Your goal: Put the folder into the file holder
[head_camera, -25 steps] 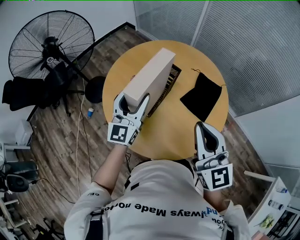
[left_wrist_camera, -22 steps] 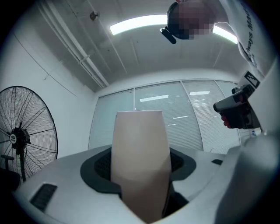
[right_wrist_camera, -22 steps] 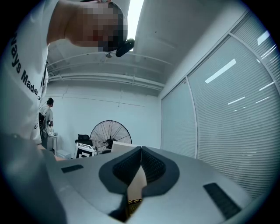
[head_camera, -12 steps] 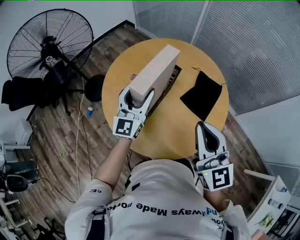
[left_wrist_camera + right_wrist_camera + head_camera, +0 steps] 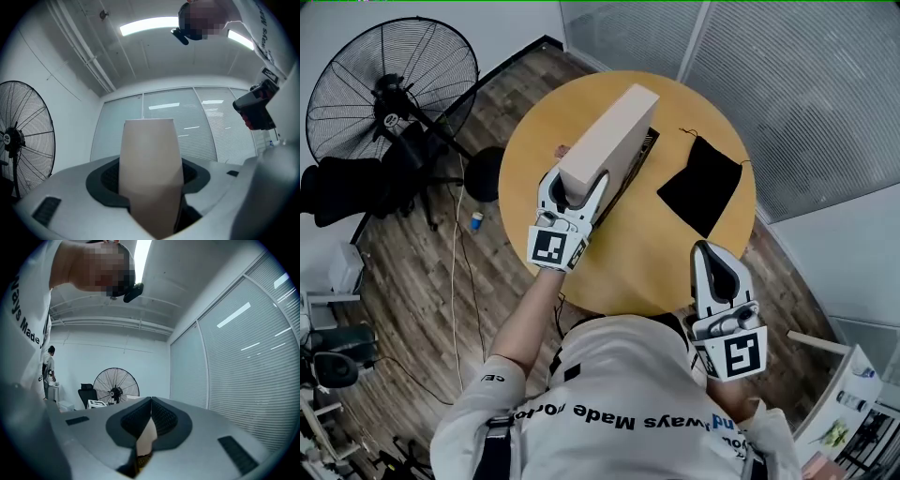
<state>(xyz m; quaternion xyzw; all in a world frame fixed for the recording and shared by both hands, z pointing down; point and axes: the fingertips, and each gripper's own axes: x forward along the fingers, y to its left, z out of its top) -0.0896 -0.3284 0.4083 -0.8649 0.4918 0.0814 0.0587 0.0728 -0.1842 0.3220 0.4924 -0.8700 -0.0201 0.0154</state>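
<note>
A thick beige folder (image 5: 605, 141) tilts up from the round yellow table (image 5: 661, 253), its far end over the black mesh file holder (image 5: 643, 152), which is mostly hidden behind it. My left gripper (image 5: 576, 184) is shut on the folder's near end. In the left gripper view the folder (image 5: 150, 159) fills the gap between the jaws of the left gripper (image 5: 150, 187). My right gripper (image 5: 711, 251) hovers at the table's near right edge, shut and holding nothing. In the right gripper view the right gripper (image 5: 151, 401) has its jaw tips meeting.
A black cloth pouch (image 5: 701, 187) lies on the table right of the file holder. A large standing fan (image 5: 389, 98) and a dark chair (image 5: 347, 187) stand on the wooden floor at the left. Glass walls with blinds (image 5: 806, 84) close off the right side.
My left gripper has carried the folder a little forward and to the right, further over the file holder. The right gripper has stayed where it was.
</note>
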